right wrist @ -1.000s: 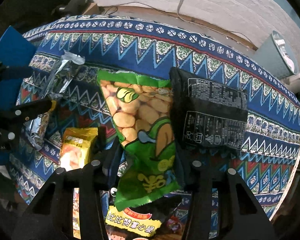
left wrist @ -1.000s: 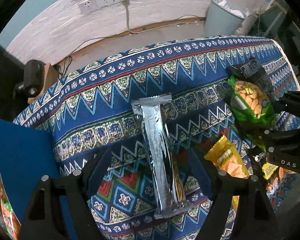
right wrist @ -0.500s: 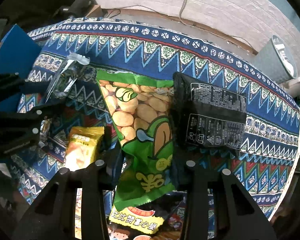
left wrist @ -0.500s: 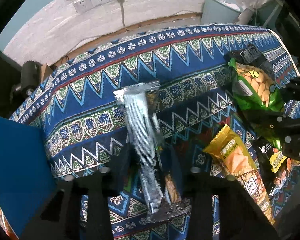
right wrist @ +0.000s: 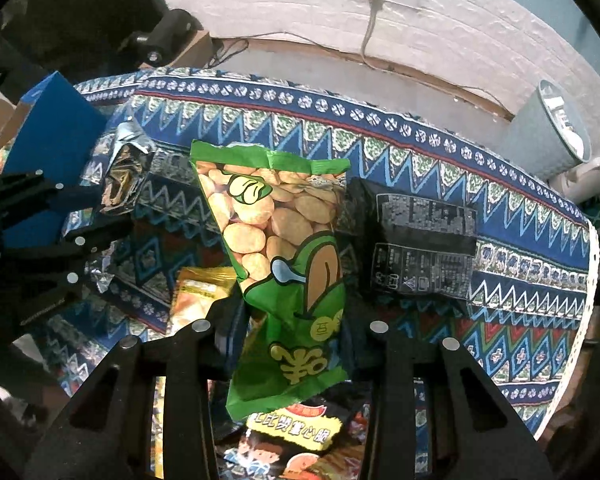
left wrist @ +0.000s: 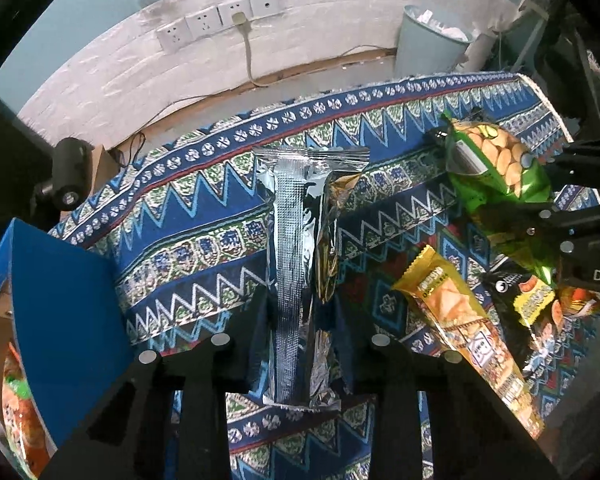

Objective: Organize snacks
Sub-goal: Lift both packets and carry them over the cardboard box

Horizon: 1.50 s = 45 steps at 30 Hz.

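The left gripper (left wrist: 300, 344) is clenched on the silver packet (left wrist: 296, 264), and the right gripper (right wrist: 292, 328) is clenched on the green peanut bag (right wrist: 284, 256). Both snacks appear lifted a little above the patterned cloth (left wrist: 204, 216); their lower ends sit between the jaws and their upper ends stand free.

To do this step well, I think each hand should keep its grip firm, because both wrappers are thin and slippery, and should carry its snack high enough that the loose end does not drag over the packets that lie on the cloth. The two grippers are near each other, so they should travel one after the other to the blue box (left wrist: 60, 304).

The blue box stands at the left edge of the cloth, to the left of the silver packet. Its flap hides most of the inside; only something orange and green (left wrist: 16, 408) shows at the bottom. Right of the silver packet, the yellow packet (left wrist: 456, 312) and a cartoon-printed bag (right wrist: 292, 440) lie on the cloth. The black pouch (right wrist: 416, 248) lies just right of the green bag. Beyond the cloth's far right corner stands a pale bin (left wrist: 428, 44) with what looks like paper in it.
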{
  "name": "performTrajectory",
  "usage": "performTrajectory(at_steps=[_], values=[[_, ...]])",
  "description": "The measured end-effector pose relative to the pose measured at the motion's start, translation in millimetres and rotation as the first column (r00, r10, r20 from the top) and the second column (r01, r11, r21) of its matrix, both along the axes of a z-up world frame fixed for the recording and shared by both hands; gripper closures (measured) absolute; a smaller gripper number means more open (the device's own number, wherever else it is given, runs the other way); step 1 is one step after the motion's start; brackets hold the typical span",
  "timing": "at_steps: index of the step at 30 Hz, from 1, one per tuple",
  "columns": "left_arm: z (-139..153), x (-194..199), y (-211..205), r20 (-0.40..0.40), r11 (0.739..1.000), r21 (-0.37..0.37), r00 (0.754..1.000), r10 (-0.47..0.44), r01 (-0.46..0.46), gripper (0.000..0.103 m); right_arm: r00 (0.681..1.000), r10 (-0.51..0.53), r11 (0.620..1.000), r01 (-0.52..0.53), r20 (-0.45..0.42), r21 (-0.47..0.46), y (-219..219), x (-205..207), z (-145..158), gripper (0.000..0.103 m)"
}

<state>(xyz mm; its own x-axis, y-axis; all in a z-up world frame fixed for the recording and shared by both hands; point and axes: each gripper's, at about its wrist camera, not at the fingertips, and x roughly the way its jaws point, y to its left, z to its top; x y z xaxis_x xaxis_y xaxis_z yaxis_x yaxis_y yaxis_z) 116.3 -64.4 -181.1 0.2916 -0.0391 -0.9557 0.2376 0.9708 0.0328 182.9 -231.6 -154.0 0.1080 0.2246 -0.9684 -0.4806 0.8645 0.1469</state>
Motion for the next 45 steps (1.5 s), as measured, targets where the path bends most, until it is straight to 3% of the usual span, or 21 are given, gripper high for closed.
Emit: performTrajectory(at_steps=[27,45], values=[[88.9,-53.2,43.9,0.201,0.998,0.062,0.979,0.018,-0.031,0.072,0.994,0.037,0.996,-0.045,0.104,0.072,31.8,-34.4,79.4,0.067],[119.2,-87.3,84.9,0.253,0.993,0.060,0.964,0.080,-0.098,0.072,0.979,0.117,0.978,-0.143,0.167,0.152,77.2,-55.5,129.4,0.067]])
